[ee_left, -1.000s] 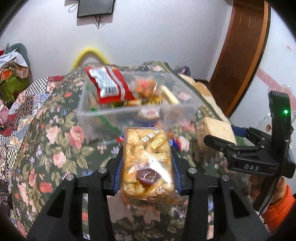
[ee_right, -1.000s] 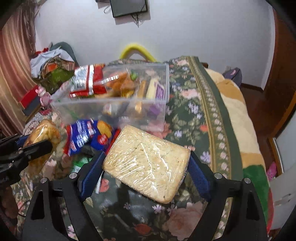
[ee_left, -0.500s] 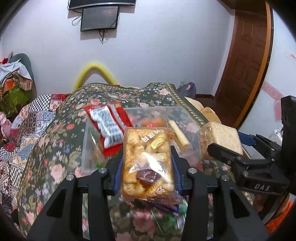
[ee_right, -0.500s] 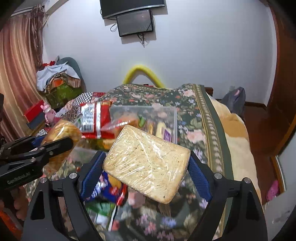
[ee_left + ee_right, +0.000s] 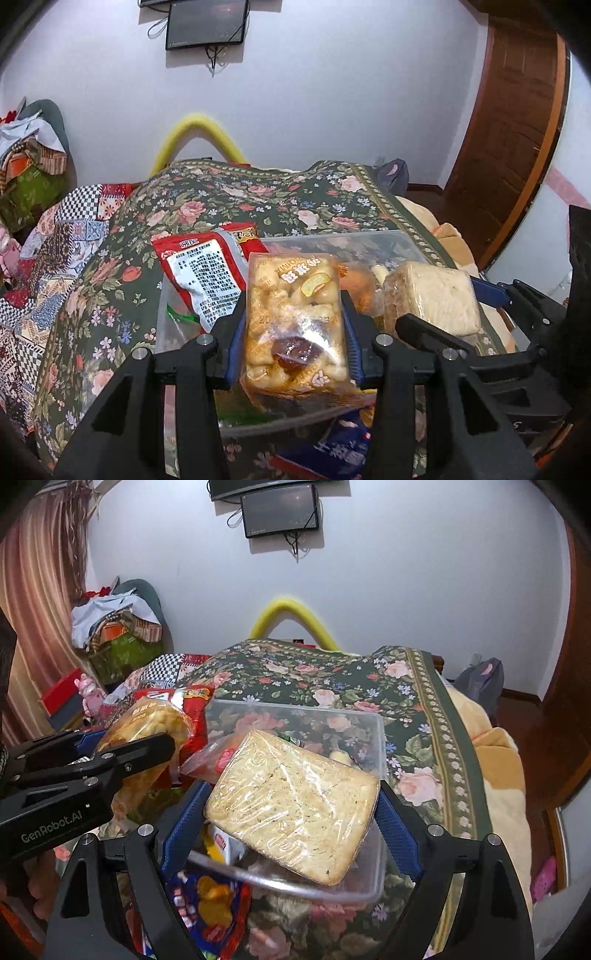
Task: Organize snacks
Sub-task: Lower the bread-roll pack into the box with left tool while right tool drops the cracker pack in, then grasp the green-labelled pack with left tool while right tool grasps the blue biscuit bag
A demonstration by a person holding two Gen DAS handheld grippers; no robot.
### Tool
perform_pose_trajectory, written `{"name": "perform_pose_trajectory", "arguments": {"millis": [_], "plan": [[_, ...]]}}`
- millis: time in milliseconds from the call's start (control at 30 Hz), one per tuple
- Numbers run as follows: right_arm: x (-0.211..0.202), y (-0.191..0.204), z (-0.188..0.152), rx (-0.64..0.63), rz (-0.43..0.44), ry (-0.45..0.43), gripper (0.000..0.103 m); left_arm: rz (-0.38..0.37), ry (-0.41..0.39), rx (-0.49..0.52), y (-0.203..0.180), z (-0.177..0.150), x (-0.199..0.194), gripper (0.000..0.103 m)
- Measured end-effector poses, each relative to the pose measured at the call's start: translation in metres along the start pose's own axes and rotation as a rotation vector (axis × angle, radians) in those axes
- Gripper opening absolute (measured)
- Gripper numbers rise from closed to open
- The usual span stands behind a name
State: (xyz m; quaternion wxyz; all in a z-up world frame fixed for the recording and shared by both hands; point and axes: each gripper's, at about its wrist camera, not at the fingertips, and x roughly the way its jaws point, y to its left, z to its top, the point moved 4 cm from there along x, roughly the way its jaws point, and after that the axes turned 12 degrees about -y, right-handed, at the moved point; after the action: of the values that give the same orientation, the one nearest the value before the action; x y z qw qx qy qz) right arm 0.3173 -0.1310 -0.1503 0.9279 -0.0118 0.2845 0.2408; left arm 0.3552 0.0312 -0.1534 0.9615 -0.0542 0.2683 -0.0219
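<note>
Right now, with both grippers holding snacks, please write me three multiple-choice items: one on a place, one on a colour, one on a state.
1. Where does the red foil snack bag lie?
A. in the clear plastic container, leaning over its edge
B. on the floor
C. in the right gripper

2. What colour are the pads of the right gripper?
A. yellow
B. blue
C. white

3. What is the state of the left gripper?
A. open and empty
B. shut on the clear pack of puffed golden pastry
C. shut on the flat square cracker block in clear wrap

Answers:
1 A: the bag rises from inside the container.
2 B: blue pads flank the cracker block.
3 B: its pads press both sides of the pastry pack.
</note>
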Motion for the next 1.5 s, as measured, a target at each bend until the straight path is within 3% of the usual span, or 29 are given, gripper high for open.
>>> {"name": "perform_pose_trajectory", "arguments": {"millis": [200,367,700,833,933,1200,1400,1500], "plan": [[0.008,0.000,-0.005,-0.001,0.012,0.039,0.086,-0.021,0.034,-0.034,0.005,-0.008,0.009,0.046],[0.000,-0.002,0.000,0.002,0.018,0.021,0.086,-0.037,0.058,-0.016,0.001,-0.013,0.006,0.051],[-0.031,0.012,-0.005,-0.019,0.072,0.025,0.088,-0.037,0.025,-0.003,0.002,-0.016,-0.040,0.059],[-0.039,0.024,-0.014,-0.034,0.108,0.039,0.092,-0.027,0.022,-0.007,0.010,-0.020,-0.059,0.063],[-0.040,0.033,-0.023,-0.037,0.129,0.057,0.101,-0.017,0.020,-0.014,0.019,-0.028,-0.072,0.067],[-0.013,0.058,-0.053,-0.021,0.210,0.171,0.103,0.023,0.073,-0.005,0.044,-0.061,-0.085,0.069],[0.019,0.071,-0.075,-0.070,0.180,0.260,0.103,0.029,0.127,-0.046,0.064,-0.084,-0.081,0.069],[0.030,0.071,-0.080,-0.075,0.167,0.284,0.091,0.027,0.143,-0.052,0.066,-0.093,-0.080,0.069]]}}
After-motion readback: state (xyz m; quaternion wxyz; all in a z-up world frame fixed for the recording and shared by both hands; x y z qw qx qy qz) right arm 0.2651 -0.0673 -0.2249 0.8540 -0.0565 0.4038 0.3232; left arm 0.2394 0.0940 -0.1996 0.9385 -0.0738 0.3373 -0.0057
